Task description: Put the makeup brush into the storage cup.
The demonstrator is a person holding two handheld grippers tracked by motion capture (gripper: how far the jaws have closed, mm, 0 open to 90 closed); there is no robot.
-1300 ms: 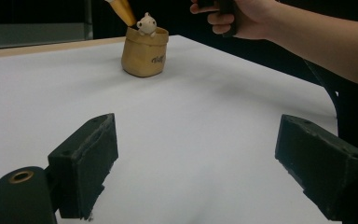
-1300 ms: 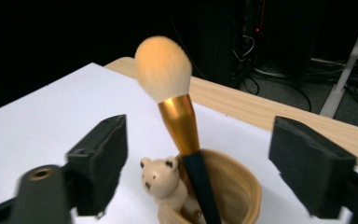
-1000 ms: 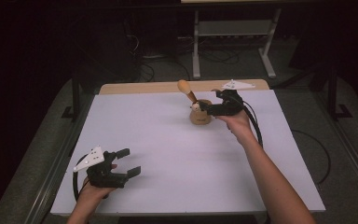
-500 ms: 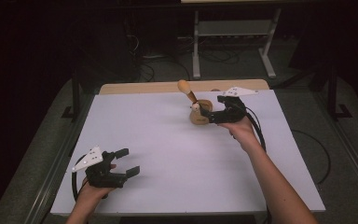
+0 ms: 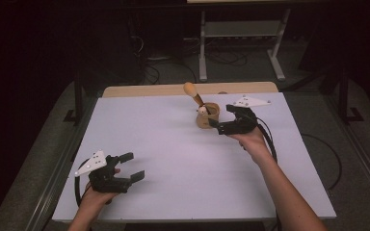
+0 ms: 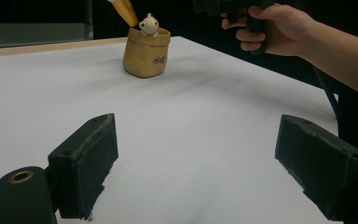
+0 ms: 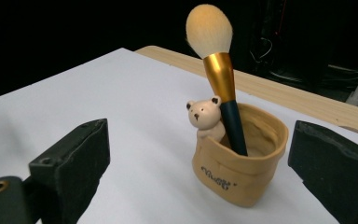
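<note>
A tan pouch-shaped pot [image 5: 208, 118] [image 7: 242, 177] [image 6: 147, 58] stands at the back middle of the white board [image 5: 173, 159]. A small bear figure [image 7: 204, 116] sits on its rim. A makeup brush [image 5: 192, 92] [image 7: 219, 74] with a gold ferrule leans in it, bristles up. My right gripper [image 5: 220, 116] [image 7: 205, 158] is just right of the pot, pointing at it. Its jaws have just been opening and stand open, with nothing between them. My left gripper [image 5: 134, 166] [image 6: 196, 154] rests open at the near left with nothing in it.
A strip of wooden tabletop [image 5: 149, 90] shows behind the board. Beyond it are a metal stand [image 5: 241, 48] and cables on the dark floor. In the left gripper view, the person's right hand [image 6: 270, 28] is seen farther off, right of the pot.
My right gripper has drawn back a little from the pot, toward the person. The pot, the brush and the left gripper have stayed put.
</note>
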